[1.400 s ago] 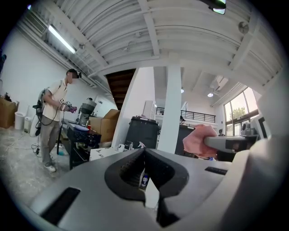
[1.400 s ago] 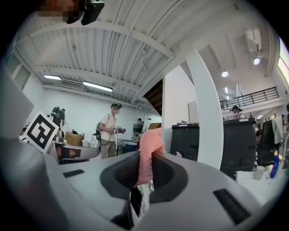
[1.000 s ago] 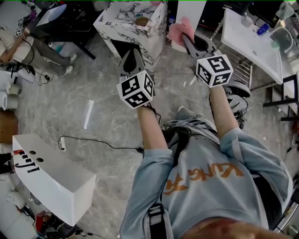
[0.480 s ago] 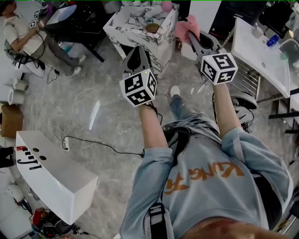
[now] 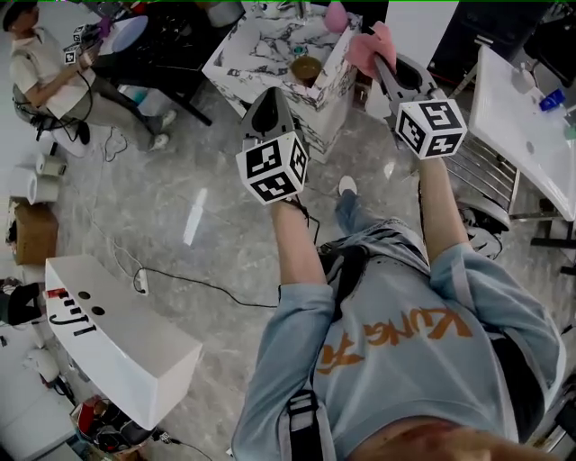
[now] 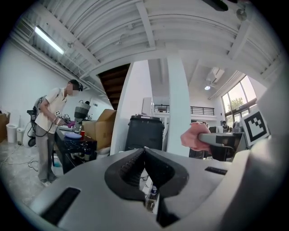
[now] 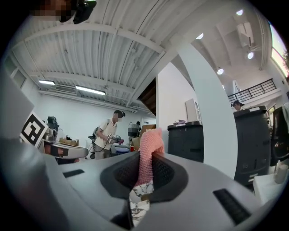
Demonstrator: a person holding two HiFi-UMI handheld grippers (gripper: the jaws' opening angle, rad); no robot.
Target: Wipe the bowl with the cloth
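Note:
A small brown bowl [image 5: 306, 68] sits on the marble-patterned table [image 5: 261, 49] at the top of the head view. My right gripper [image 5: 382, 59] is shut on a pink cloth [image 5: 368, 49], held in the air just right of the table's corner. In the right gripper view the cloth [image 7: 148, 155] stands up between the closed jaws. My left gripper [image 5: 269, 101] hovers short of the table's near edge, shut with nothing in it [image 6: 144, 151]. From the left gripper view the cloth [image 6: 194, 136] shows off to the right.
A pink rounded object [image 5: 335, 15] stands at the marble table's far corner. A person [image 5: 43, 65] works at a black table at upper left. A long white box [image 5: 121, 338] lies at lower left with a cable [image 5: 193, 281] on the floor. A white table [image 5: 522, 117] stands at right.
Both grippers have come nearer to the marble table, which now sits lower and larger in view, and the bowl shows more plainly. The cloth stays in the right gripper.

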